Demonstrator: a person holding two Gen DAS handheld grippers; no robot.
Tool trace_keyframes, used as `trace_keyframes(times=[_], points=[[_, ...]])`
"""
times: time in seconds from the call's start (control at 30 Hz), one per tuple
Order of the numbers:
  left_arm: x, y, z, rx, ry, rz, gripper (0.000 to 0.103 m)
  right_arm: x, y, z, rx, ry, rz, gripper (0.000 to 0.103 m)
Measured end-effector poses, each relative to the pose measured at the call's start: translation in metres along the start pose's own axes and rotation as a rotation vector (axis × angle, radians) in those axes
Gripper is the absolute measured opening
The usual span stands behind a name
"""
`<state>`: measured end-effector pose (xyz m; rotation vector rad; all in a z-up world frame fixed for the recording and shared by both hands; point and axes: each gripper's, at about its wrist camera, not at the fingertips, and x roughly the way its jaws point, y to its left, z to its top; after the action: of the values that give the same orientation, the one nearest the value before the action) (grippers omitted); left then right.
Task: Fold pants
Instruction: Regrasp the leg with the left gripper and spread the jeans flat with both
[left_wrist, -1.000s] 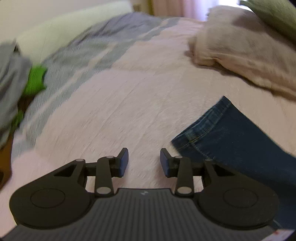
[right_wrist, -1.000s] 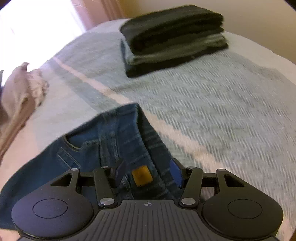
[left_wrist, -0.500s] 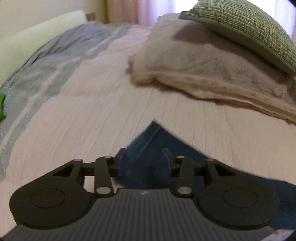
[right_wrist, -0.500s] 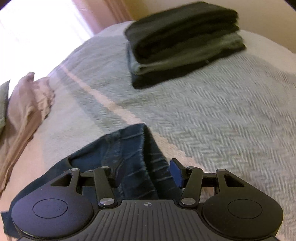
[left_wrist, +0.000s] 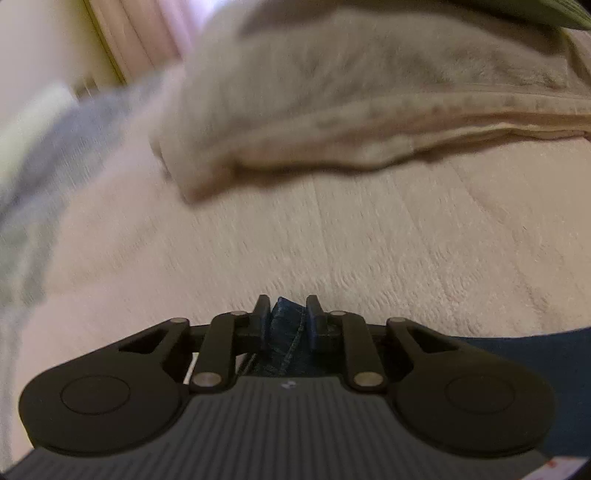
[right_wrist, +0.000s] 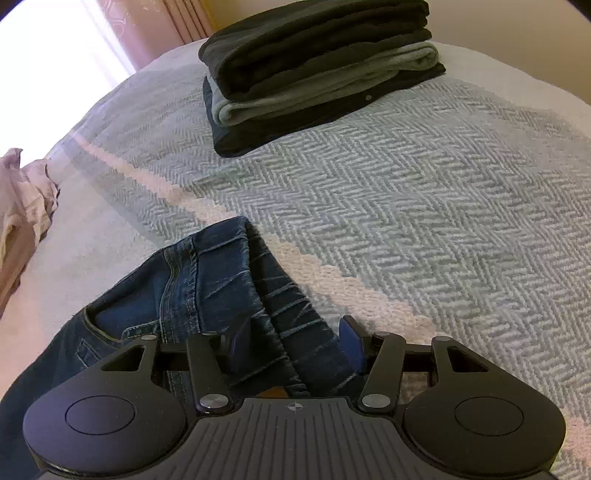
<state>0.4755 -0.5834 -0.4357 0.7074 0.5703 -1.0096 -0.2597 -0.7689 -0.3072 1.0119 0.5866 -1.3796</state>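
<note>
the left gripper (left_wrist: 286, 308) pinches a hem of the blue jeans (left_wrist: 284, 332) at its 12 o'clock, while the right gripper (right_wrist: 291, 341) stands spread, straddling the bunched waistband (right_wrist: 280, 306) on the bed cover (right_wrist: 424, 206).

Folded clothes stack (right_wrist: 317, 70), beige blanket (left_wrist: 369, 103)

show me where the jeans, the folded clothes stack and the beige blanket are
jeans (right_wrist: 207, 280), right wrist view, on the creased denim near the waistband
folded clothes stack (right_wrist: 317, 62), right wrist view, on the dark upper layers
beige blanket (left_wrist: 351, 96), left wrist view, on its broad fuzzy top
</note>
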Motion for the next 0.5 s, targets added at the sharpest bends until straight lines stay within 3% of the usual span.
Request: trace_keyframes(times=[0.03, 0.07, 0.1, 0.13, 0.2, 0.27, 0.37, 0.5], points=[[-0.004, 0.003, 0.0, -0.032, -0.043, 0.014, 0.018, 0.001, 0.002, 0.0, -0.006, -0.002, -0.006, 0.051], [-0.007, 0.006, 0.001, -0.06, -0.086, 0.035, 0.008, 0.001, 0.004, 0.0, -0.013, -0.004, -0.009, 0.051], [-0.005, 0.007, 0.002, -0.072, -0.115, 0.149, 0.0, 0.002, 0.006, -0.001, -0.021, -0.008, -0.014, 0.051], [0.003, 0.011, 0.003, -0.087, -0.106, 0.253, 0.0, 0.004, 0.008, -0.001, -0.028, -0.01, -0.022, 0.051], [0.023, 0.029, -0.002, -0.172, 0.024, 0.258, 0.0, 0.005, 0.012, -0.003, -0.037, -0.015, -0.036, 0.051], [0.018, 0.033, -0.011, -0.192, 0.06, 0.273, 0.001, 0.002, 0.017, -0.003, -0.066, -0.024, -0.056, 0.051], [-0.022, 0.031, -0.017, -0.238, 0.027, 0.169, 0.017, -0.012, 0.031, -0.001, -0.152, -0.087, -0.072, 0.051], [-0.089, -0.01, -0.016, -0.192, -0.033, -0.024, 0.034, -0.028, 0.067, -0.007, -0.338, -0.125, 0.041, 0.051]])
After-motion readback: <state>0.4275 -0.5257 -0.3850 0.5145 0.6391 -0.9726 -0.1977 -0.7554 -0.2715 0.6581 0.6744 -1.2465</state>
